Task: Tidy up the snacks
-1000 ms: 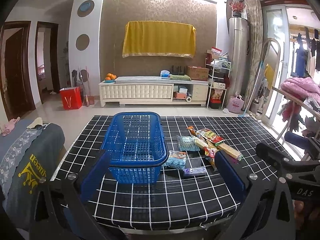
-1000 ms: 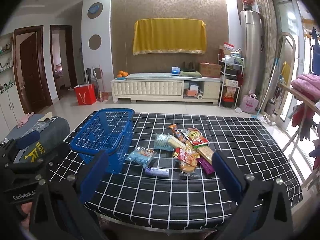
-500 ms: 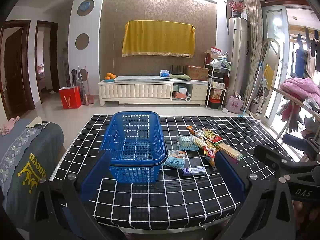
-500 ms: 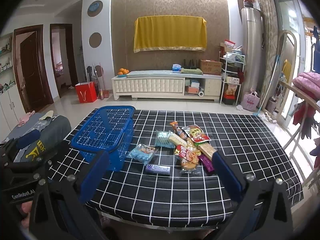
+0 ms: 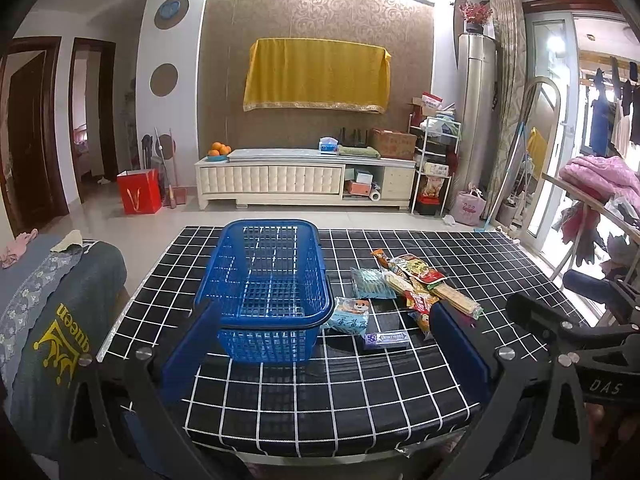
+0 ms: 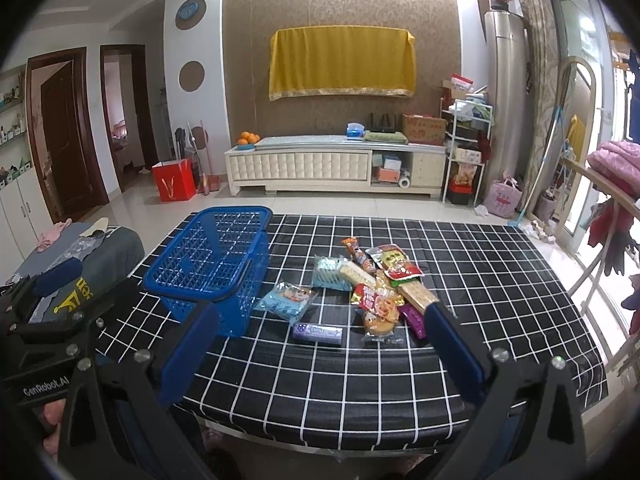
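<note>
An empty blue plastic basket (image 5: pixel 266 288) (image 6: pixel 214 260) stands on the left part of a black grid-patterned table (image 5: pixel 320 392) (image 6: pixel 480 280). To its right lies a pile of snack packets (image 5: pixel 416 284) (image 6: pixel 380 280), with a light blue packet (image 5: pixel 347 315) (image 6: pixel 287 295) and a purple bar (image 5: pixel 386 338) (image 6: pixel 318 333) nearest me. My left gripper (image 5: pixel 326 354) is open and empty, held before the table's front edge facing the basket. My right gripper (image 6: pixel 320 356) is open and empty, facing the snacks.
A grey cushion with a yellow crown print (image 5: pixel 56 328) lies left of the table. A white TV cabinet (image 5: pixel 304 178) stands at the far wall. A clothes rack with pink bedding (image 5: pixel 600 176) is at the right.
Both grippers have drawn back and risen slightly; the table shows a little farther and lower in both views. Nothing on the table has moved.
</note>
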Tool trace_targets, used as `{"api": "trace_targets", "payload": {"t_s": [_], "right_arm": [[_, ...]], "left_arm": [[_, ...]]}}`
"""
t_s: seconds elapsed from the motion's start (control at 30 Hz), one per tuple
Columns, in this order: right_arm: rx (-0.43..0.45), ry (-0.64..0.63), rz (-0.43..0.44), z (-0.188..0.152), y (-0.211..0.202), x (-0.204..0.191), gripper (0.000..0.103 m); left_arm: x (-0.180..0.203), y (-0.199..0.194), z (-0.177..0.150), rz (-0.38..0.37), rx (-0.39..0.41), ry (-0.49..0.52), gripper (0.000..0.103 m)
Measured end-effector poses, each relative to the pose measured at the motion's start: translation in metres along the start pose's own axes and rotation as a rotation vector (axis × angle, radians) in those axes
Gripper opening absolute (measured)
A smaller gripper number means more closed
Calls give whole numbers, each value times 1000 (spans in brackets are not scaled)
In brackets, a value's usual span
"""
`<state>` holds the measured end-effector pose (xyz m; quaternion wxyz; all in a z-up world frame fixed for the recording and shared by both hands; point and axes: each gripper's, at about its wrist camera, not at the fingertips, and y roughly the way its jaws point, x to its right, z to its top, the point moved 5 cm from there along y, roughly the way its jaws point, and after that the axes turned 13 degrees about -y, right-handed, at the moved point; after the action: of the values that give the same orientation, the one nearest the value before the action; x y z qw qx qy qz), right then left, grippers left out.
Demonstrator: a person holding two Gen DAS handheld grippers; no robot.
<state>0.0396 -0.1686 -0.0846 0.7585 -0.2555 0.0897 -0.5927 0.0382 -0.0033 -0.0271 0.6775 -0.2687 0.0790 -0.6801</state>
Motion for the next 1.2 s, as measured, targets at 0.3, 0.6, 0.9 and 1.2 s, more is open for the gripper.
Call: {"api": "trace_targets", "payload": {"t_s": [0.3,0.6,0.9,1.2], "right_arm": [[-5,3,4,1,0,0,103],[-20,33,58,5,13,4,103],[-39,-7,85,19,41,11,103],[-137,-122,187,19,119,10,103]], "left_arm": [[0,0,0,-3,-2,-2,103],[0,5,3,0,-14,-1,103],[3,30,11,13,-43,8,103],[-19,84,15,74,-108,-4,103]]}}
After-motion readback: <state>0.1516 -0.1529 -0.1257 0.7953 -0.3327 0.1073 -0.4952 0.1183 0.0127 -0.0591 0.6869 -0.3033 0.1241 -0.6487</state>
